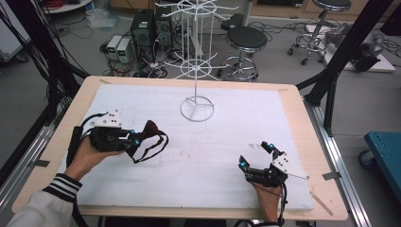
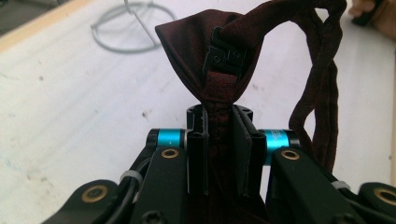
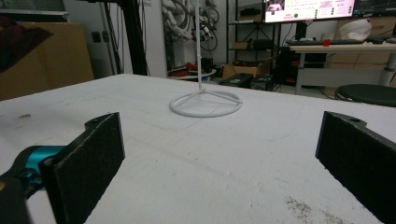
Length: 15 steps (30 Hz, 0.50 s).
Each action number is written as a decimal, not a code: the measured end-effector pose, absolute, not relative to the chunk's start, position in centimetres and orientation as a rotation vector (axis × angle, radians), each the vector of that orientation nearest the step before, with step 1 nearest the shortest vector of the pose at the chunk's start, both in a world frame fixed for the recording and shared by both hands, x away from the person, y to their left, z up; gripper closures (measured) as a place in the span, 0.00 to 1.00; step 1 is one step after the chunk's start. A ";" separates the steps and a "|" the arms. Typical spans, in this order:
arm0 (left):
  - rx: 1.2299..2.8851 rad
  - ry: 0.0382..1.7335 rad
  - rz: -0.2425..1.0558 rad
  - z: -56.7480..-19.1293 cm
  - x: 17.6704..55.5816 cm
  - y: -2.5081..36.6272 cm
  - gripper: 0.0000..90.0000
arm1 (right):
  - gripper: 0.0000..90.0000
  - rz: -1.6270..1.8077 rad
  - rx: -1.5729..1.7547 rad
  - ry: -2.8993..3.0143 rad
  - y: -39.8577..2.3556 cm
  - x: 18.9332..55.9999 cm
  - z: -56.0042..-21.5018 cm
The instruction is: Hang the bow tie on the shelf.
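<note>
A dark maroon bow tie (image 1: pixel 150 128) with a black clasp (image 2: pixel 226 57) and a looping strap (image 2: pixel 322 88) hangs lifted off the white mat at the left. My left gripper (image 1: pixel 134 140) is shut on the bow tie's fabric, which is pinched between the pads (image 2: pixel 219 140). The strap droops below and to the right of the jaws (image 1: pixel 152 150). My right gripper (image 1: pixel 256 154) rests near the table's front right, jaws wide open with nothing between its pads (image 3: pixel 88 161). A white wire display stand (image 1: pixel 196 108) rises at the mat's far middle, its ring base (image 3: pixel 206 103) ahead of the right gripper.
The white mat (image 1: pixel 227 132) covers a wooden table (image 1: pixel 66 118). Beyond the far edge stand black stools (image 1: pixel 246 40), computer towers (image 1: pixel 142 28) and cables on the floor. Black frame posts (image 1: pixel 340 56) flank the table. A blue cart (image 1: pixel 385 151) sits at the right.
</note>
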State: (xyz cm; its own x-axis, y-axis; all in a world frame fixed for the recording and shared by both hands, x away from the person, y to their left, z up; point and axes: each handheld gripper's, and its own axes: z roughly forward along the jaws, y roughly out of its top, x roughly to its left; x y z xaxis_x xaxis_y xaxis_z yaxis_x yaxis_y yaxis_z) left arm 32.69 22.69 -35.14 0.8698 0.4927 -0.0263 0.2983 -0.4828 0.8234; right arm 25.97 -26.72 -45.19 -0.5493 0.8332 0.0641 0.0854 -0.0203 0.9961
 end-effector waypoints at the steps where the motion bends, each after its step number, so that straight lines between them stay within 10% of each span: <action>1: 2.094 0.575 0.273 -34.9 32.7 22.6 0.86 | 0.01 1.628 0.967 1.669 -26.7 26.0 -45.2; 15: 2.022 0.583 0.340 -32.7 33.8 22.2 0.86 | 0.01 1.624 0.964 1.672 -26.7 26.0 -45.2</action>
State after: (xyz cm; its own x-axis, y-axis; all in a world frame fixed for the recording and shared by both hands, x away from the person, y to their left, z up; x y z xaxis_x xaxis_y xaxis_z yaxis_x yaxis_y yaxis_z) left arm 33.84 22.20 -32.68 0.8463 0.5327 0.0004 0.2622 -0.4172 0.8702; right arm 25.97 -26.73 -45.18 -0.5489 0.8336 0.0617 0.0859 -0.0172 0.9962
